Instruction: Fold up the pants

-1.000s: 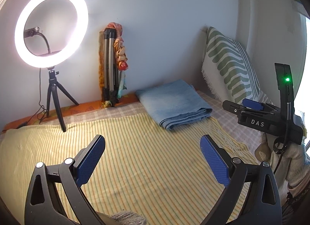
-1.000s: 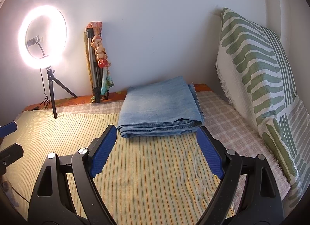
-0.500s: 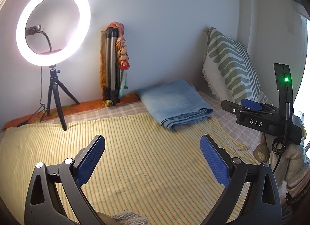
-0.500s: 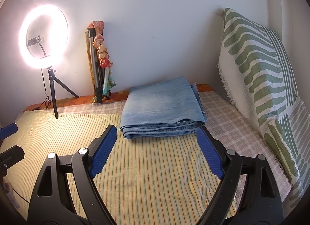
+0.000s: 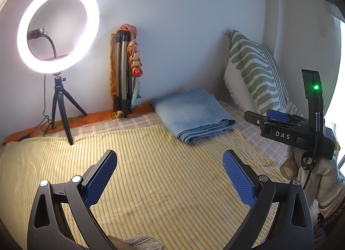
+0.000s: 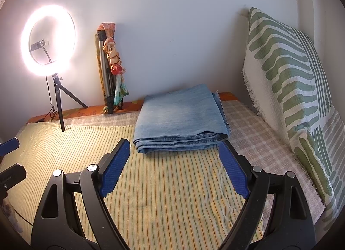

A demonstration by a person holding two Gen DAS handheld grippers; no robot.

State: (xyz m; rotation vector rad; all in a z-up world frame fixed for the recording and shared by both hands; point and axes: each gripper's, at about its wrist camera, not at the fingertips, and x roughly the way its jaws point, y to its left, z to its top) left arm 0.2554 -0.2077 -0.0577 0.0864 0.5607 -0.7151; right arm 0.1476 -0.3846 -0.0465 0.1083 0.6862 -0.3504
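Light blue denim pants lie folded in a neat stack at the back of the bed; they also show in the left wrist view. My right gripper is open and empty, just short of the stack's near edge. My left gripper is open and empty over the yellow striped cloth, well short of and left of the pants. The right gripper's body shows at the right of the left wrist view.
A lit ring light on a small tripod stands at the back left. A folded tripod with a scarf leans on the wall. A green-patterned pillow stands along the right side. A plaid sheet lies under the striped cloth.
Both views have shifted only slightly; the pants appear a little lower and nearer in the right wrist view. Both grippers have stayed open.
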